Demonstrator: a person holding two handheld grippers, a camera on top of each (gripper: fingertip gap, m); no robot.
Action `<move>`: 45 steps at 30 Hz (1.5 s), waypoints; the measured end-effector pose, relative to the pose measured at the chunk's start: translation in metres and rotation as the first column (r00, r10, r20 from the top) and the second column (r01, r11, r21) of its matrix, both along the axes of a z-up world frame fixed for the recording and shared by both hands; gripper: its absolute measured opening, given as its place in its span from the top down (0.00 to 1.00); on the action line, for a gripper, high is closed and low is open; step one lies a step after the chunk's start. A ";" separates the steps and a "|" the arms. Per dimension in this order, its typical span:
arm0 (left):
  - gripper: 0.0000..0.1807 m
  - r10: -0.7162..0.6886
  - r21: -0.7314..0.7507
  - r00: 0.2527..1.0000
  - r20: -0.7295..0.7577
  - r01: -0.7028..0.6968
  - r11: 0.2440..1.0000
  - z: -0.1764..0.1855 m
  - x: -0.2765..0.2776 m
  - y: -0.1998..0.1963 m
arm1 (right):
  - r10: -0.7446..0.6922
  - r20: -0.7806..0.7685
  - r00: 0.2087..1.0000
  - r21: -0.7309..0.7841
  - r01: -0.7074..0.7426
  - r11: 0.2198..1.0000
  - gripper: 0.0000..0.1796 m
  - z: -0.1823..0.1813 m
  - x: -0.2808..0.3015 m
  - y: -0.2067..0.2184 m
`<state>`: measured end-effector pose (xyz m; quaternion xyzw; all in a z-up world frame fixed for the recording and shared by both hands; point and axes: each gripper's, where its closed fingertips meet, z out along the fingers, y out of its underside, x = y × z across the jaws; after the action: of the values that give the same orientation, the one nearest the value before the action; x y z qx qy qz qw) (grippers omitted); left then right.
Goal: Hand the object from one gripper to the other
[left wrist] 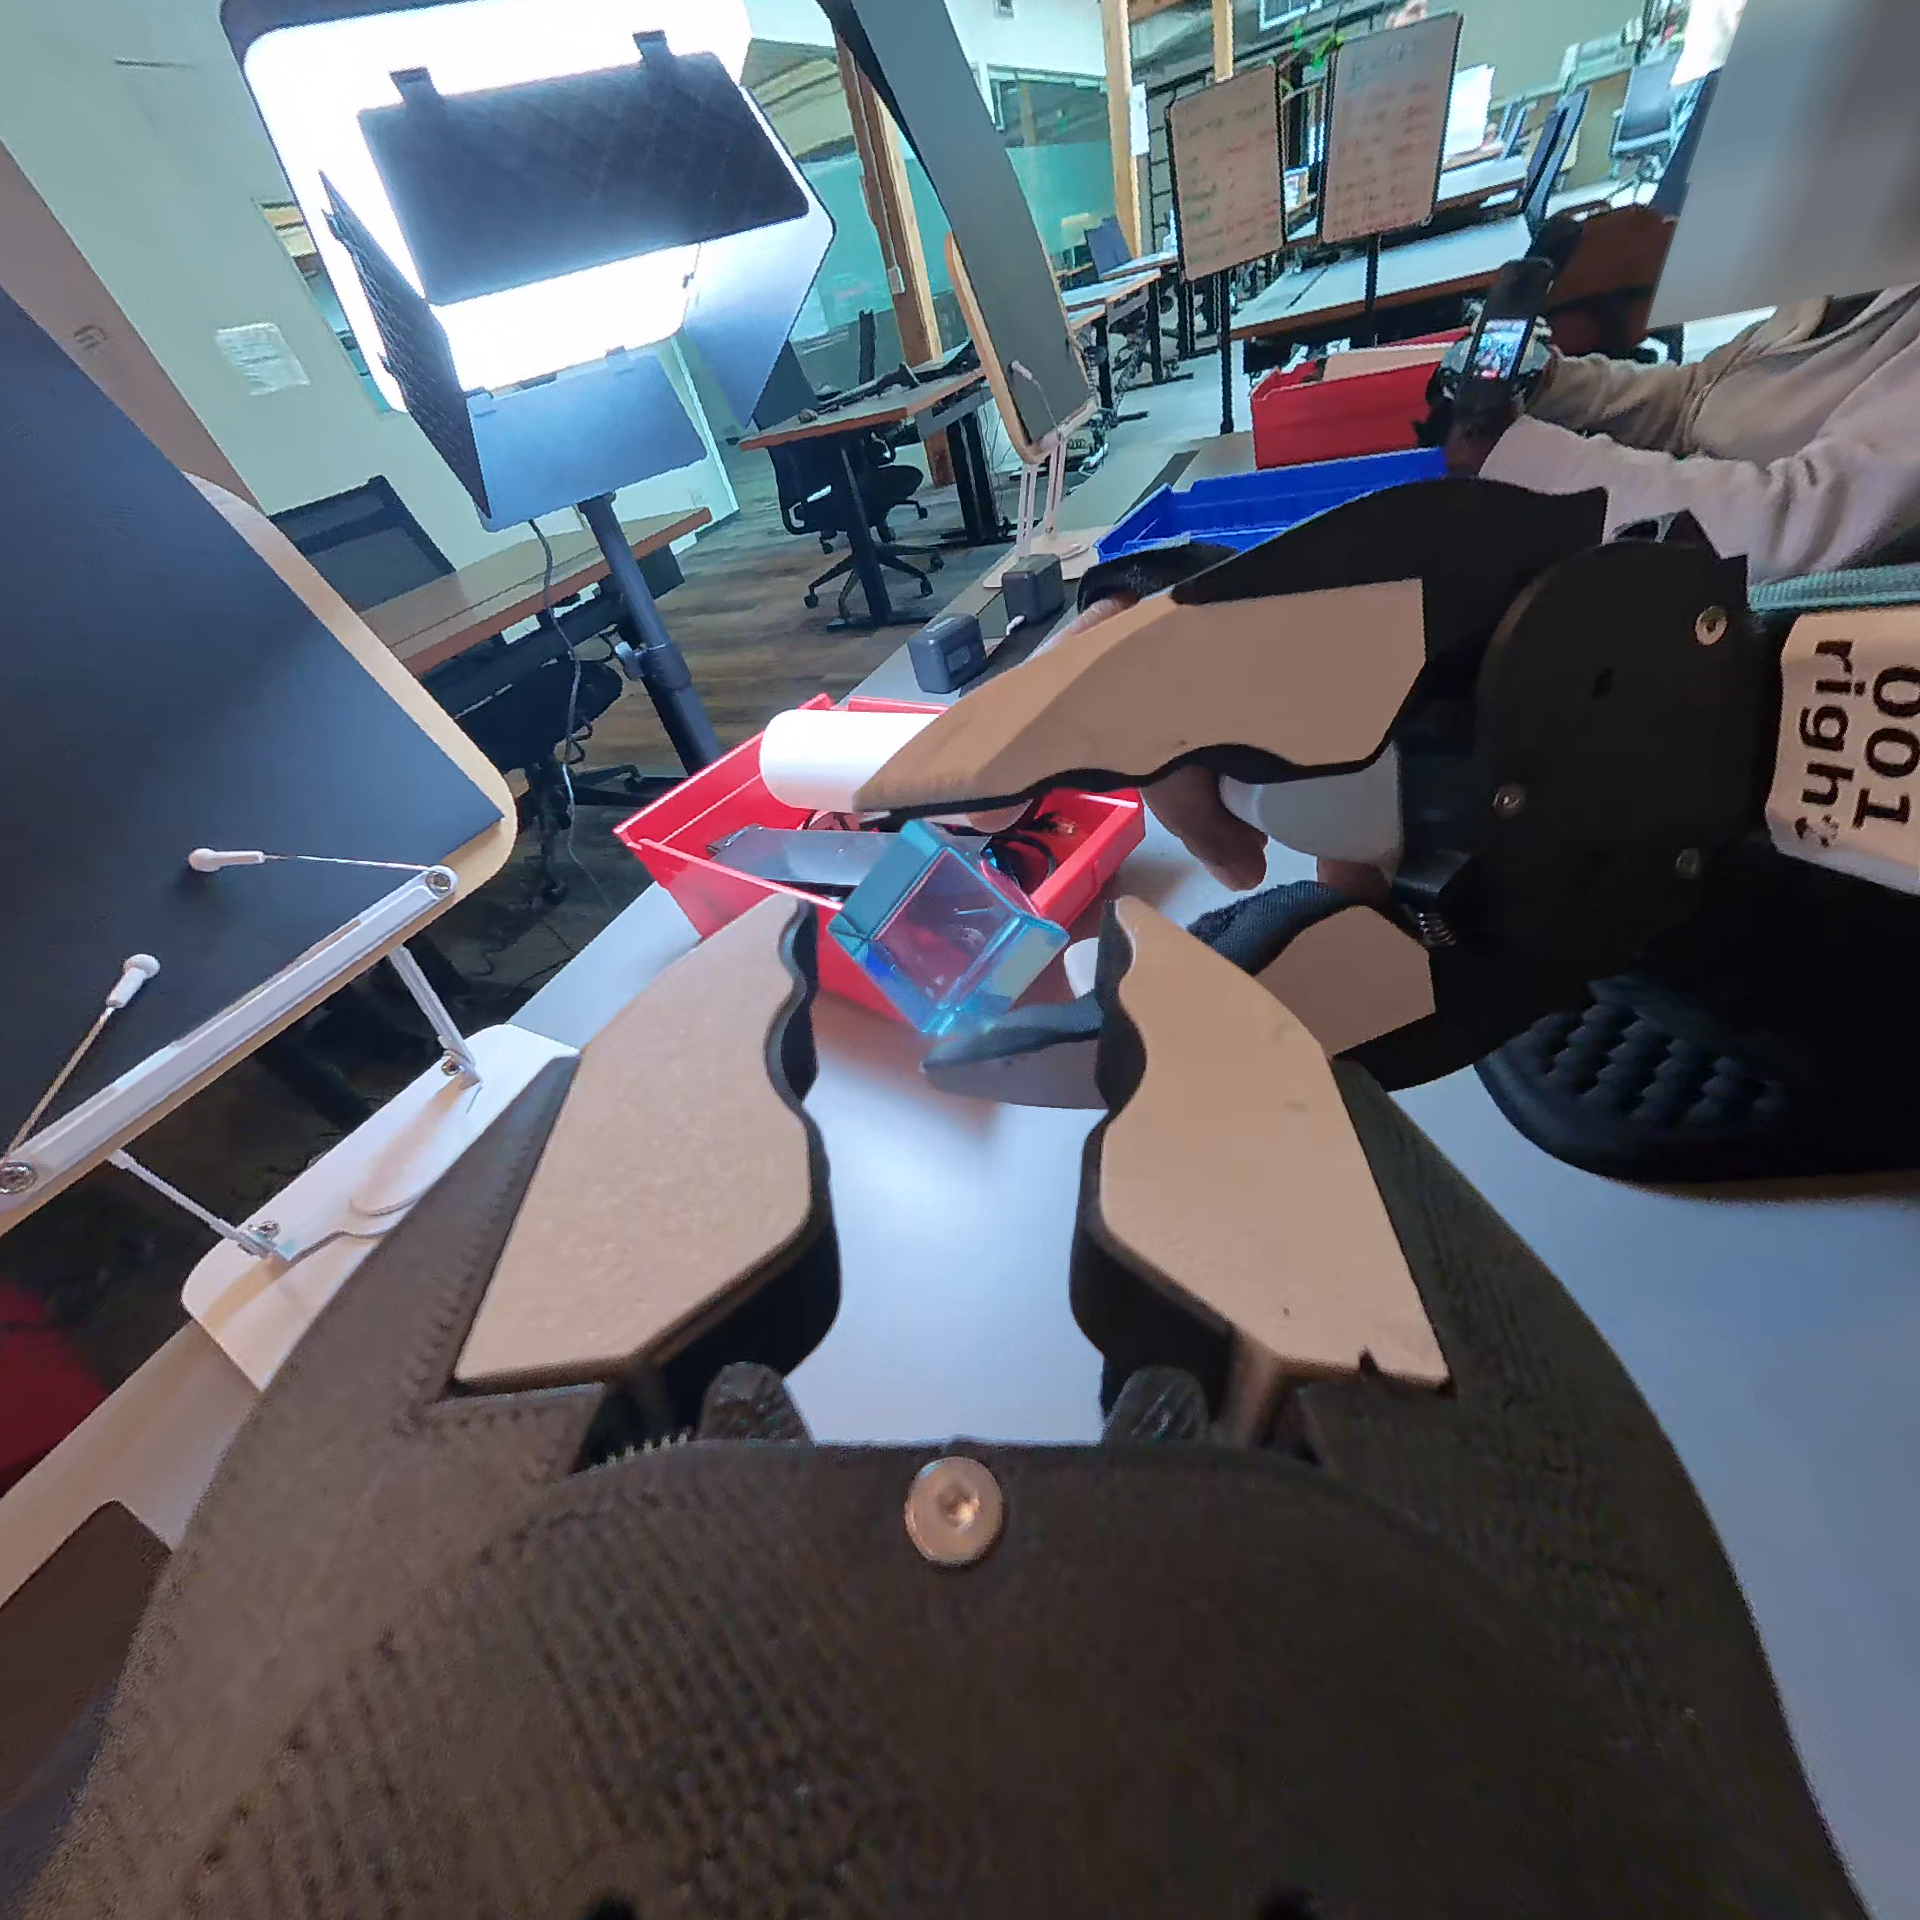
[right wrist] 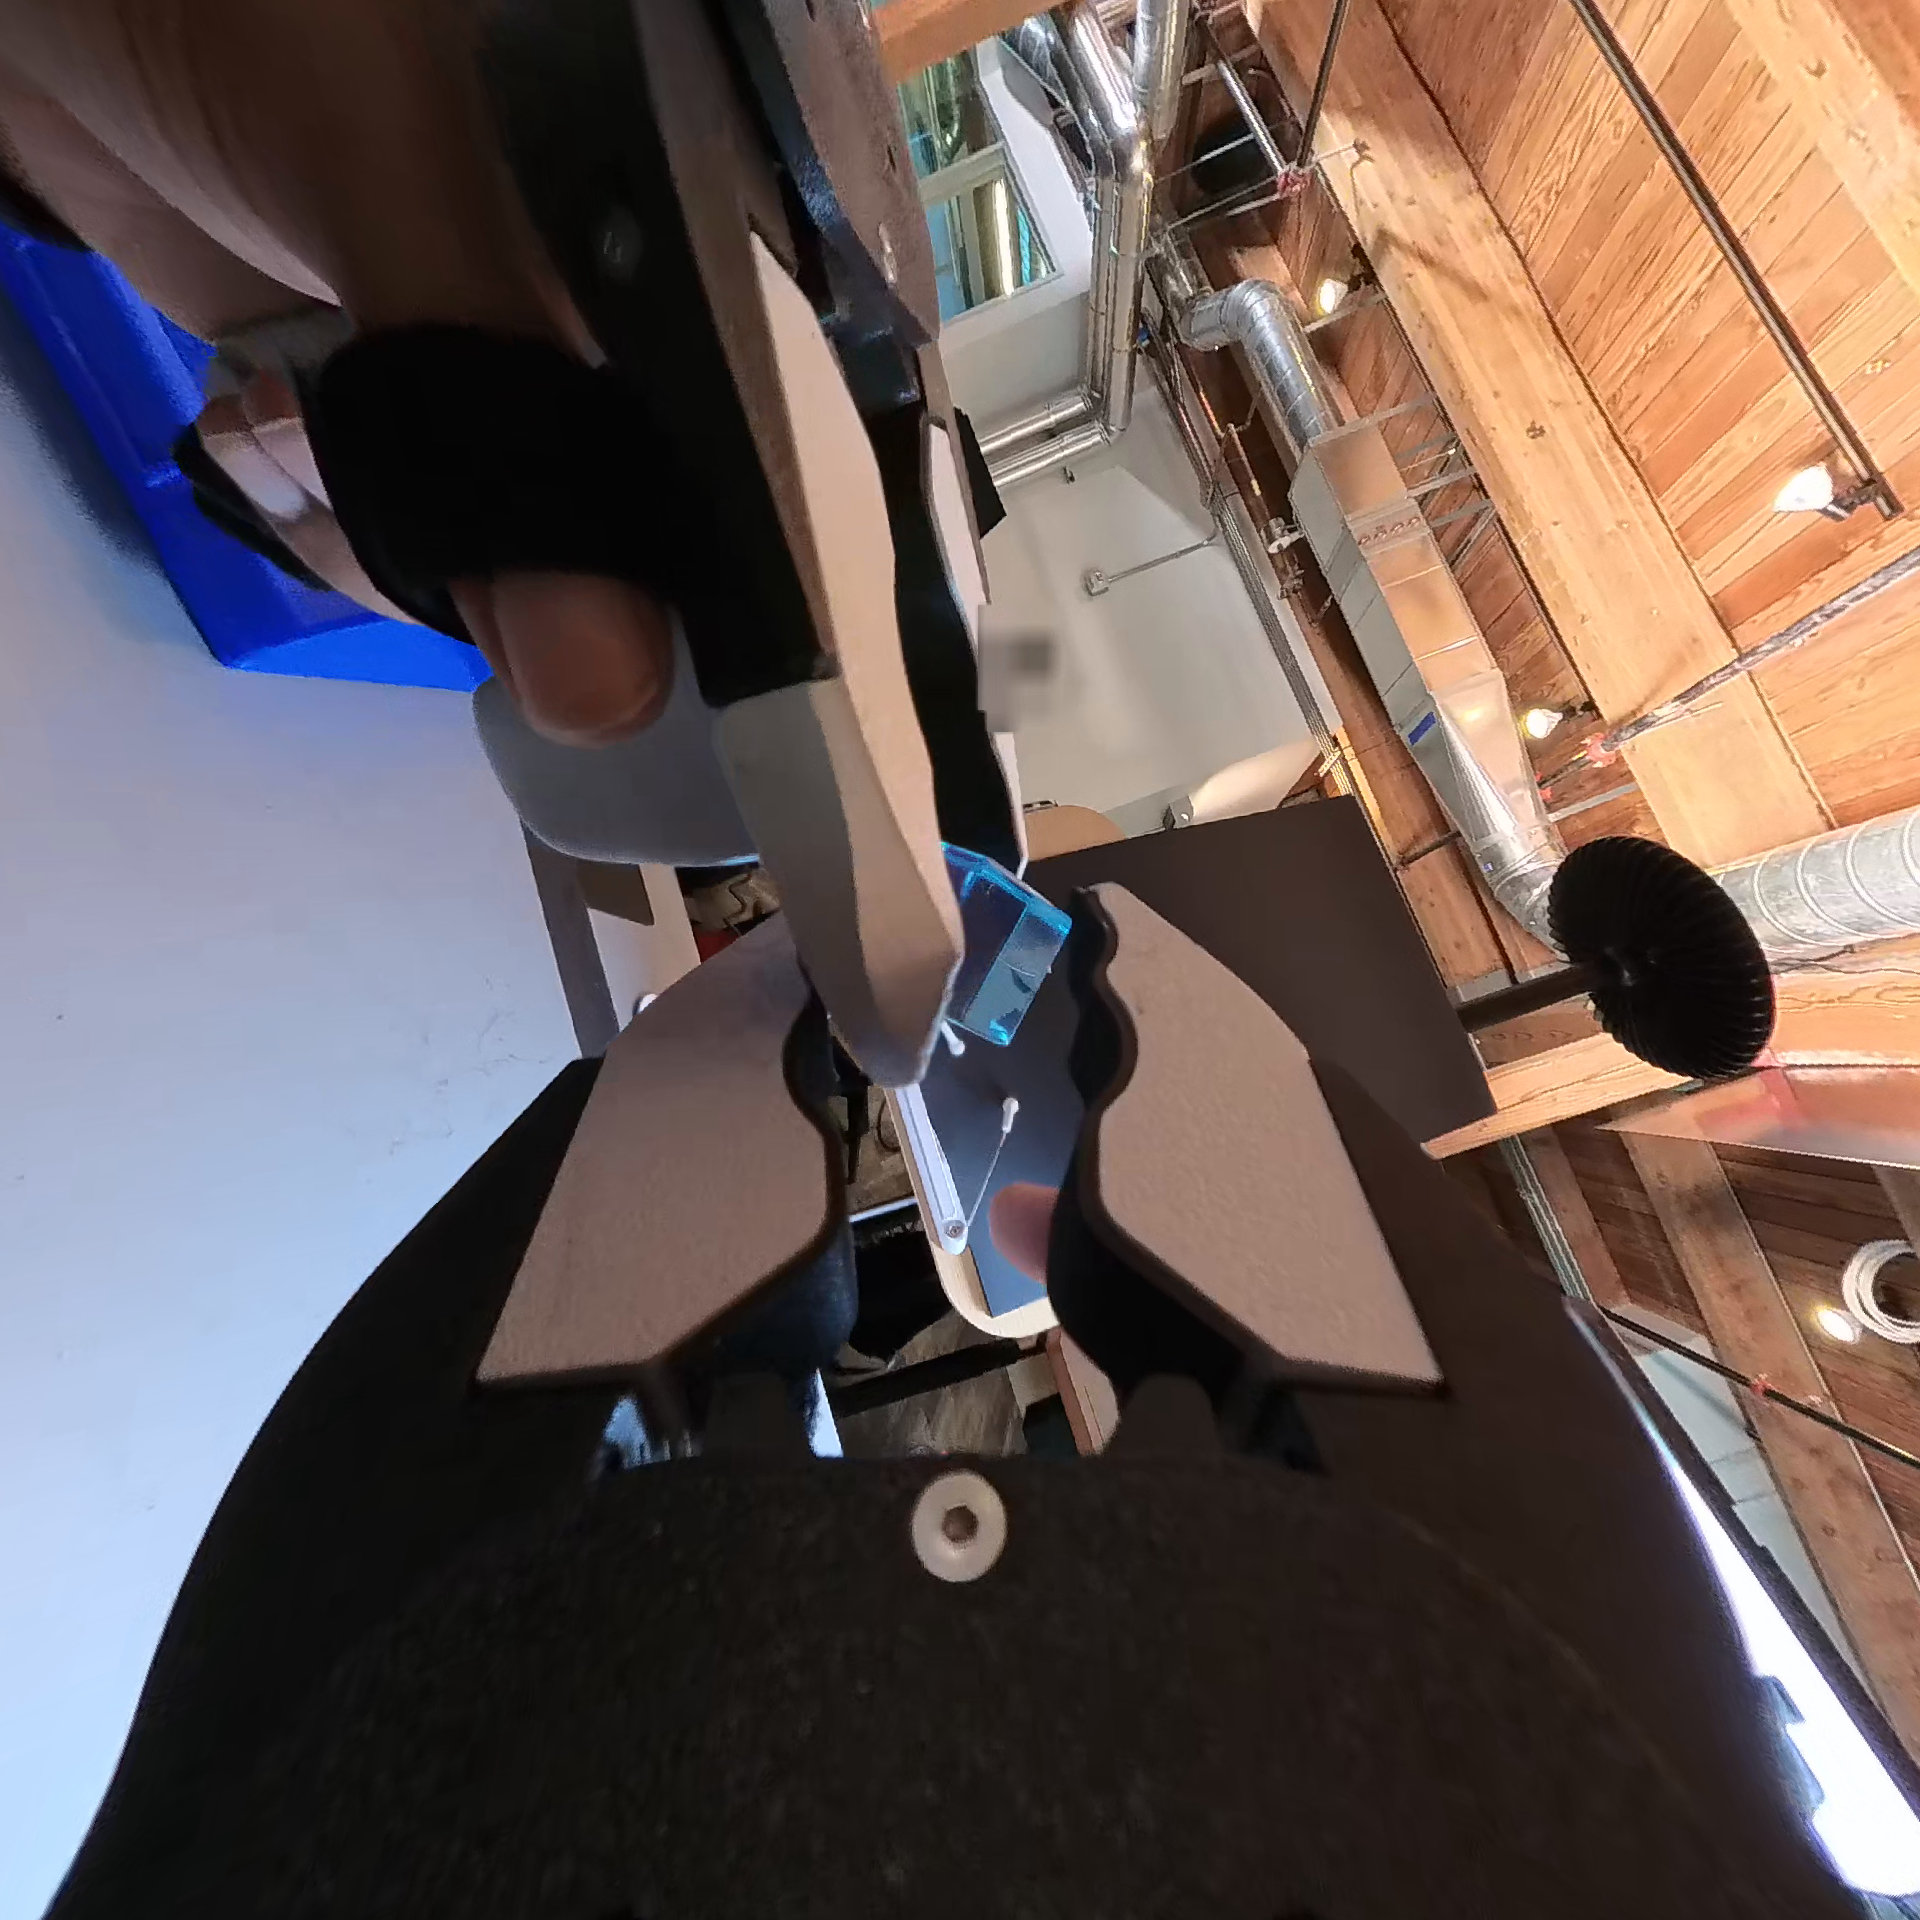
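A clear blue cube hangs in the air above the grey table, in front of a red bin. My right gripper reaches in from the right and is shut on the cube, one finger on top and one underneath. My left gripper is open, with a finger on each side of the cube and a thin gap at both sides. In the right wrist view the cube sits between my right gripper's tips. It is half hidden behind one of the left gripper's fingers.
The red bin behind the cube holds a white roll and dark items. A blue bin stands farther back. A black ribbed pad lies at the right. A tilted dark board on a stand is at the left table edge. Only a small space, under 4 cm, lies between the two pairs of fingers.
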<state>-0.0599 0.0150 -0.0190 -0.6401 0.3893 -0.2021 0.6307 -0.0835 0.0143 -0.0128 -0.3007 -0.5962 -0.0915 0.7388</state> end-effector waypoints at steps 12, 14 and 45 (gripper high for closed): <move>0.76 -0.052 0.013 0.996 -0.071 0.053 0.998 -0.005 -0.002 -0.006 | 0.071 0.042 0.997 -0.002 -0.071 0.998 0.76 -0.006 -0.003 -0.008; 0.76 -0.092 0.006 0.995 -0.034 0.092 0.996 -0.002 0.000 -0.009 | 0.123 0.006 0.992 -0.060 -0.122 0.991 0.76 -0.003 -0.002 -0.012; 0.76 -0.412 -0.259 0.545 0.730 0.779 0.571 0.030 0.013 -0.050 | 0.534 -0.390 0.750 -0.537 -0.656 0.530 0.70 0.021 0.014 -0.051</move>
<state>-0.0467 -0.0346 0.0110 -0.5116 0.2958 -0.7087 0.3853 -0.0698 -0.0364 0.0079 -0.3196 -0.5873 0.4046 0.6239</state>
